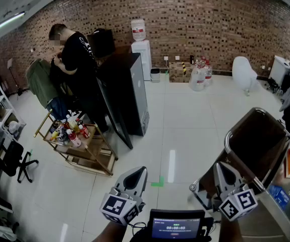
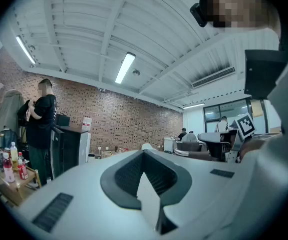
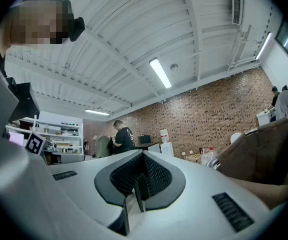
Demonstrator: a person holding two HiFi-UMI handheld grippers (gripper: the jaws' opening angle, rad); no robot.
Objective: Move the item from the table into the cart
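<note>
head view: your left claw and right claw are both closed, empty. bottles on the bench look likely light, slick, rigid; take one mid-body.

left claw: held level, pointing forward, jaws closed together, nothing between them
right claw: held level beside it, jaws closed together, empty
</note>
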